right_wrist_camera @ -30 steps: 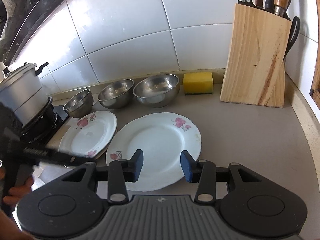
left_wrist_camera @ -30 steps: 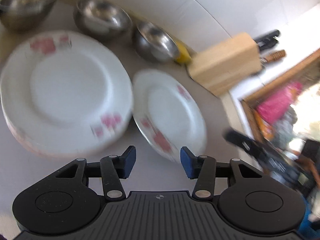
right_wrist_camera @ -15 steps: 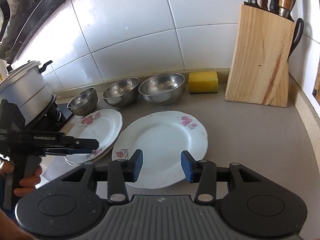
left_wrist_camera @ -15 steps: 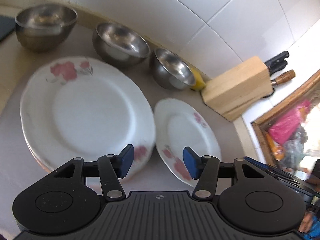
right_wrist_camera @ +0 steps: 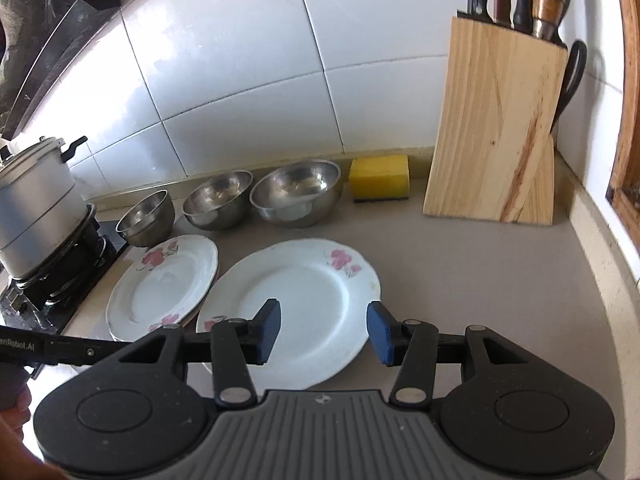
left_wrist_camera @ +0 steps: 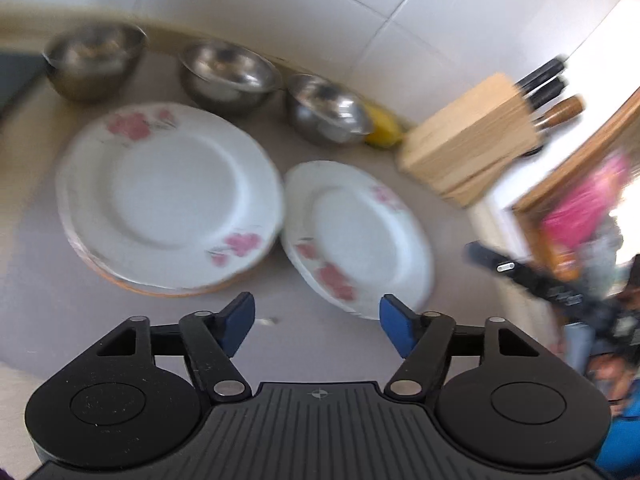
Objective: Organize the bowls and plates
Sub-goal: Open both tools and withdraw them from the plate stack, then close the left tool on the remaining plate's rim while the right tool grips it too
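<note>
A stack of white plates with pink flowers [left_wrist_camera: 168, 196] lies on the grey counter, and a single matching plate [left_wrist_camera: 360, 236] lies to its right. Three steel bowls [left_wrist_camera: 94, 60] [left_wrist_camera: 228, 74] [left_wrist_camera: 328, 110] stand in a row along the wall behind them. My left gripper [left_wrist_camera: 316, 320] hovers above the counter in front of both plates; its jaws are opening with nothing between them. My right gripper [right_wrist_camera: 324, 330] hangs over the near part of the single plate [right_wrist_camera: 296, 304]; its jaws are opening too, and the pads are clear of the plate. The stack [right_wrist_camera: 164, 284] lies to its left.
A wooden knife block [right_wrist_camera: 496, 128] stands at the back right with a yellow sponge [right_wrist_camera: 380, 178] beside it. A metal pot [right_wrist_camera: 36, 200] sits on a stove at the left. The tiled wall runs behind the bowls, and a raised counter edge lies to the right.
My left gripper's jaws have spread much wider, and it has drawn back from the plates. My right gripper's jaws have widened a little; it has stayed in place.
</note>
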Demonstrator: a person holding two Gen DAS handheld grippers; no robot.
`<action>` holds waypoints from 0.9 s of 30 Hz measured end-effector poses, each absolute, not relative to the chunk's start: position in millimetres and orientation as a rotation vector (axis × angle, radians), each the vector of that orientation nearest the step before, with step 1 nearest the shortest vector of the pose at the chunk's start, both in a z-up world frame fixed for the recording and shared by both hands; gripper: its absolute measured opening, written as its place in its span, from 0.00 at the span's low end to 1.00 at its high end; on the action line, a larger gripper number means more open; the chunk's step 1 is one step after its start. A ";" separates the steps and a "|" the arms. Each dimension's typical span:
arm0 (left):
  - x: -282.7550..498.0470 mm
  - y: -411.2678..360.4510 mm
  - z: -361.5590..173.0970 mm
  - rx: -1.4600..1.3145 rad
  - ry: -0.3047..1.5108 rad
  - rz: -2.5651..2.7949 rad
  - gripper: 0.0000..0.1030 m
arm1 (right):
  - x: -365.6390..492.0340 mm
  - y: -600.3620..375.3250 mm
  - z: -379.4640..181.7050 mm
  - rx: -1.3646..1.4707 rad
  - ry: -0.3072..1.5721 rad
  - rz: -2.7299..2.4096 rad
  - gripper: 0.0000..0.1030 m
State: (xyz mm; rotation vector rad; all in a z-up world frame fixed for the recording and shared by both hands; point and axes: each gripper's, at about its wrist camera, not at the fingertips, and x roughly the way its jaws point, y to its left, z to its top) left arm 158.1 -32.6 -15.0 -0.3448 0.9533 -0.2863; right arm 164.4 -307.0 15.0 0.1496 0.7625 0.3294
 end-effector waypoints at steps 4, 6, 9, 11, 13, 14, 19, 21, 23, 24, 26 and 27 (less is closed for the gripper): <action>150.1 -56.4 1.1 -0.172 0.929 -0.119 0.74 | 166.3 -307.7 16.2 0.113 0.765 0.317 0.30; 148.6 -69.2 5.3 -0.123 0.899 -0.055 0.76 | 167.2 -307.1 14.6 0.104 0.775 0.305 0.35; 149.5 -81.7 3.3 -0.105 0.899 -0.028 0.80 | 168.4 -302.7 11.6 0.083 0.786 0.301 0.39; 154.0 -87.1 -3.7 -0.114 0.925 -0.021 0.81 | 171.6 -299.8 8.9 0.072 0.803 0.302 0.46; 160.5 -90.3 -10.5 -0.153 0.968 -0.001 0.81 | 177.2 -297.1 7.0 0.052 0.810 0.301 0.47; 162.5 -91.2 -12.3 -0.171 0.981 0.001 0.81 | 181.9 -296.1 6.6 0.045 0.821 0.301 0.48; 169.2 -106.5 -11.1 -0.166 0.978 0.030 0.84 | 200.0 -295.4 5.6 0.019 0.842 0.309 0.55; 172.8 -112.7 -11.0 -0.161 0.976 0.043 0.84 | 206.7 -294.3 3.8 0.000 0.846 0.312 0.55; 179.5 -118.6 -11.4 -0.167 0.984 0.054 0.85 | 213.5 -292.2 1.2 -0.024 0.856 0.315 0.56; 183.3 -120.4 -12.3 -0.175 0.992 0.057 0.85 | 216.6 -291.1 -0.3 -0.035 0.859 0.318 0.56; 190.3 -124.2 -15.1 -0.187 1.007 0.060 0.85 | 222.3 -289.9 -3.2 -0.054 0.865 0.323 0.56; 192.1 -126.4 -16.0 -0.186 1.010 0.067 0.85 | 225.3 -289.7 -4.5 -0.063 0.867 0.327 0.56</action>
